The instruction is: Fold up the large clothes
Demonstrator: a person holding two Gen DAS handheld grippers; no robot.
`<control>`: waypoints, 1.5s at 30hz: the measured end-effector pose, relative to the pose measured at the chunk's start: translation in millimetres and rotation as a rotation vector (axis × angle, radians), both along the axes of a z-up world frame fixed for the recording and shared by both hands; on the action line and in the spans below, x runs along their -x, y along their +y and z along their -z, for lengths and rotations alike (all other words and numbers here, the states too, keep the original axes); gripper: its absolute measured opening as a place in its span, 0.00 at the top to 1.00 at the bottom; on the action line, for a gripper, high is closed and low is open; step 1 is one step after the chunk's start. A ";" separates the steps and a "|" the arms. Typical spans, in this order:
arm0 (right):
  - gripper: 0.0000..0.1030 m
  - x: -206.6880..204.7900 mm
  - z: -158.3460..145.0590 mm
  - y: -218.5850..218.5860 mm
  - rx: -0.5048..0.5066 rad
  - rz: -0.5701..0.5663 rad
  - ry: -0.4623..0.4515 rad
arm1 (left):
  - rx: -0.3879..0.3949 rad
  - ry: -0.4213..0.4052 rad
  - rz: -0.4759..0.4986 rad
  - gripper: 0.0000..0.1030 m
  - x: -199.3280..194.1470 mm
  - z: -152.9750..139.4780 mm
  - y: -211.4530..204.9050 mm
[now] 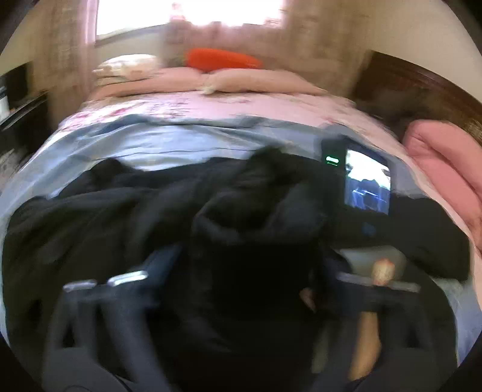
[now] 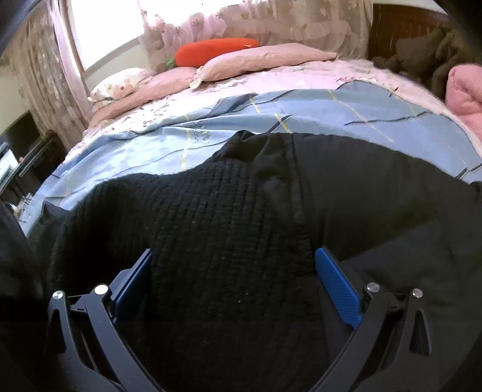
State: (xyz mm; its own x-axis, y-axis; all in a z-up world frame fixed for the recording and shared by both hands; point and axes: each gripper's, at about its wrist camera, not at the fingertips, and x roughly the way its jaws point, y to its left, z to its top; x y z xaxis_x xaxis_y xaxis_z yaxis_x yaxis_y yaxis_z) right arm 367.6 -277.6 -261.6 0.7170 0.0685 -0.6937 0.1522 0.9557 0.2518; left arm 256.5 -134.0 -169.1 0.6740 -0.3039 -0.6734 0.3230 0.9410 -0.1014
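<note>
Black knitted garment (image 2: 229, 217) lies crumpled across the near part of the bed (image 2: 346, 111), on top of a light blue cover (image 2: 301, 120) with thin dark and yellow lines. Ribbed knit texture clear in right wrist view; a smoother black panel of the same heap extends to the right.

Right tongs (image 2: 233, 268): jaws spread wide, blue pads (image 2: 337, 286) on either side of a raised fold of the knit. Fabric fills the gap between them; pads do not appear to press it, so nothing is gripped.

Left wrist view is motion-blurred. Left tongs (image 1: 250, 265): jaws apart, dark cloth (image 1: 256, 211) bunched up between and over them. Whether they have any hold on it I cannot tell through the blur. A fingertip shows at the right jaw. The other handheld unit, with a lit screen (image 1: 366, 181), sits over the garment to the right in this view.

Surroundings: pink floral sheet (image 2: 271, 81) beyond the blue cover; pink pillows (image 2: 265, 57) at the head of the bed, an orange carrot-shaped cushion (image 2: 214, 49) on top of them, a pale patterned pillow (image 2: 117, 84) to their left. Folded pink quilt (image 2: 465, 93) at the right edge. Lace curtains (image 2: 271, 21) over a bright window behind. Dark wooden headboard (image 2: 406, 24) at upper right
</note>
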 end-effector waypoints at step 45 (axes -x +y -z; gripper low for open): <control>0.01 133.8 -133.6 212.3 0.212 -0.115 -0.318 | 0.258 -0.045 -0.617 0.02 -30.9 89.3 237.1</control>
State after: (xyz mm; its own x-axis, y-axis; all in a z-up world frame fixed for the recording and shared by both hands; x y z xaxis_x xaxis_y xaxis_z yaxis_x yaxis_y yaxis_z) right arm 233.8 -65.4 -128.0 0.8941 0.0405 -0.4461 -0.0129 0.9978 0.0646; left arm 287.4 103.1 -258.4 0.8015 -0.0011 -0.5980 -0.2575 0.9019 -0.3469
